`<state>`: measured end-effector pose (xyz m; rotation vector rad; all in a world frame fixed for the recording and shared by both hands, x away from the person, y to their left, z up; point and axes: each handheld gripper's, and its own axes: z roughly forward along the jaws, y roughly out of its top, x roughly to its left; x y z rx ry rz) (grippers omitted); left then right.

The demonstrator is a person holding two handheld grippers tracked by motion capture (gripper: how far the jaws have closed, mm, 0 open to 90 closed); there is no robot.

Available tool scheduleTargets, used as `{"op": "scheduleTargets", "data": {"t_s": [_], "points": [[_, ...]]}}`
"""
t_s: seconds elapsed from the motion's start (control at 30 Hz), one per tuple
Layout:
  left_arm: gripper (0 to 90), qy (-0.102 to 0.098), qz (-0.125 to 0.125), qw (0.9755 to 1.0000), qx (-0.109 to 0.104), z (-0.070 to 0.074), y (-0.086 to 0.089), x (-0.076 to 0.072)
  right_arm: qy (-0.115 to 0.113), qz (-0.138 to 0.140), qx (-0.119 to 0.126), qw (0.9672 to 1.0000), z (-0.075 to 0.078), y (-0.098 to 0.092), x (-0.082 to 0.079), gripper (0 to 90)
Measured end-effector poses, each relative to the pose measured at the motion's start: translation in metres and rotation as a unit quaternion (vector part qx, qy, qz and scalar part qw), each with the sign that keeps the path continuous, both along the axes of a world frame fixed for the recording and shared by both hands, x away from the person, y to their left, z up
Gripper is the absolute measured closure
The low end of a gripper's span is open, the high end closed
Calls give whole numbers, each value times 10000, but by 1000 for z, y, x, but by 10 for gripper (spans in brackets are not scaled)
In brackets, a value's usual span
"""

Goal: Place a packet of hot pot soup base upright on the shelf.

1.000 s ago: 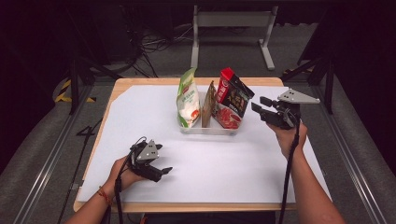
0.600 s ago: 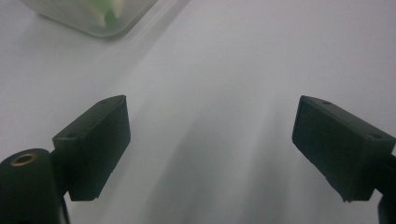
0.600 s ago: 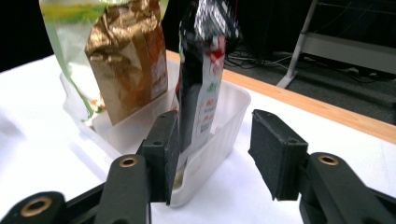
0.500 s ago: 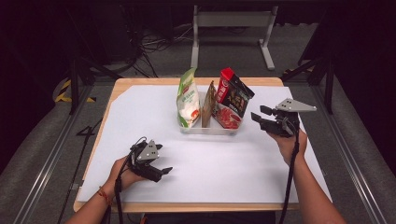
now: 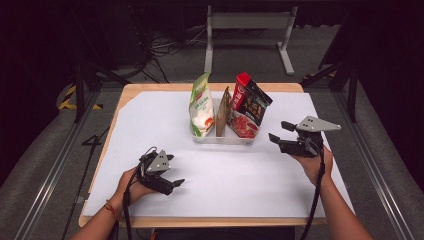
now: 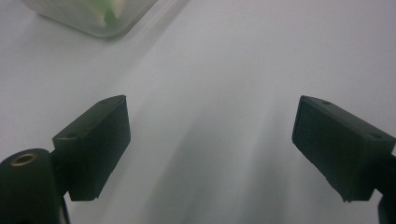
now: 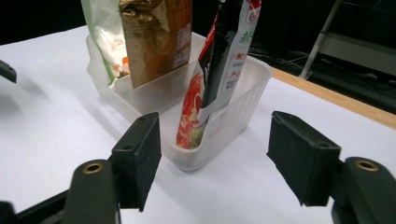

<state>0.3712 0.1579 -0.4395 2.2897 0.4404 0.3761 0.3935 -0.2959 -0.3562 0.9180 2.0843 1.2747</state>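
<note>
The clear tub [image 5: 223, 139] stood near the middle of the white sheet [image 5: 150, 120], toward its far edge, with three snack bags upright in it: a green-and-white bag [image 5: 201, 106] at the left, a gold bag [image 5: 222, 106] in the middle and a red-and-black bag [image 5: 248, 106] leaning out at the right. My right claw [image 5: 279, 132] hung just beside the tub's right end, pointed at it. Its jaws had just been opening and stood wide with nothing between them; in the right gripper view the tub's near corner [image 7: 196, 158] and the red-and-black bag [image 7: 219, 70] lay straight ahead of them. I judged this the approach to a grasp, most likely on that red-and-black bag or the tub's rim. The next move called for easing forward until the pads straddled the target, then closing without tipping the other bags. My left claw [image 5: 172, 178] rested low over the sheet near the front edge, well apart from the tub, jaws spread and empty.
</note>
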Motion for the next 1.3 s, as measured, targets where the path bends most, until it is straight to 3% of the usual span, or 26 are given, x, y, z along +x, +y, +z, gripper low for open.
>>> {"op": "scheduleTargets", "data": {"t_s": [0.23,0.53,1.1,1.3], "points": [[122,-1,35,10000,-29,1,1,0,-1,4,-89,10000,-6,-4,-10,296],[122,10,57,10000,-42,0,0,0,-28,34,-487,9988,-19,-6,-25,275],[122,16,59,10000,-31,0,-1,0,18,183,-875,9960,-34,-10,-43,243],[122,14,71,10000,-38,1,-1,0,1,180,-865,9961,-40,-15,-50,228]]}}
